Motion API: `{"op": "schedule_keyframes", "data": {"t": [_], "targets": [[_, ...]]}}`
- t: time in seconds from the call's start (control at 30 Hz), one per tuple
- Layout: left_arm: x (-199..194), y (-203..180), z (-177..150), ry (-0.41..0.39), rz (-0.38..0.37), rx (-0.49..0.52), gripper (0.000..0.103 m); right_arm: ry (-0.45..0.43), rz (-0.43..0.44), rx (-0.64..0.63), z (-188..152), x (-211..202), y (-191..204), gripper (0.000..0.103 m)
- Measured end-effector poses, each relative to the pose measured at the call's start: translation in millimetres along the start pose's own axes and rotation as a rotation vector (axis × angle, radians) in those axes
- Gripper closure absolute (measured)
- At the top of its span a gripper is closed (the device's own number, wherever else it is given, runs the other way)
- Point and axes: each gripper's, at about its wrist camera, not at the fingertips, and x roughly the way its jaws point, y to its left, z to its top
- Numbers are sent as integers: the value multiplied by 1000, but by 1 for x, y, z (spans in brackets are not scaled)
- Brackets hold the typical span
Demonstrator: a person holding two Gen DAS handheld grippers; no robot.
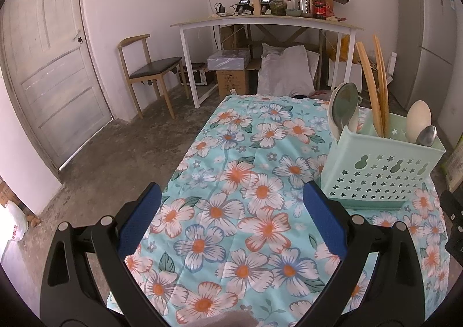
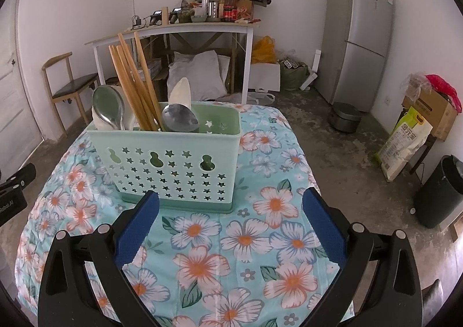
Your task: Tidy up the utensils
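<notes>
Chopsticks [image 2: 131, 78] and spoons [image 2: 179, 118] upright in pale-green star-punched holder [image 2: 173, 165]; left claw [image 1: 231, 205] and right claw [image 2: 231, 205] both released, empty.

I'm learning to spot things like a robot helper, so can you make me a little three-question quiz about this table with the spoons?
1. True or false: the chopsticks lie flat on the flowered tablecloth.
2. What colour is the utensil holder? A pink, B pale green, C black.
3. Fill in: both the left gripper and the right gripper are ____ and hold nothing.

Key: 1 false, they stand in the holder. 2 B. 3 open.
</notes>
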Motion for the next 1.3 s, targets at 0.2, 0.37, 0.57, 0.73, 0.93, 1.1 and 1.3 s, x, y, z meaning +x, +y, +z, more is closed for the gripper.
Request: {"op": "schedule_keyframes", "data": {"t": [0.2, 0.37, 0.57, 0.73, 0.93, 1.1, 1.3], "targets": [[0, -1, 0, 0, -1, 1, 8, 0, 0, 0, 0, 0, 1, 7], [0, -4, 0, 3, -4, 7, 8, 1, -1, 1, 0, 0, 1, 7], [0, -9, 0, 4, -7, 8, 8, 1, 0, 1, 0, 0, 0, 7], [0, -9, 0, 4, -6, 7, 8, 1, 1, 2, 0, 0, 0, 7], [0, -8, 0, 4, -6, 8, 8, 0, 0, 1, 0, 0, 0, 7], [0, -7, 0, 3, -7, 8, 8, 1, 0, 1, 0, 0, 0, 7], [0, -6, 1, 3, -7, 8, 8, 2, 1, 2, 0, 0, 0, 7]]}}
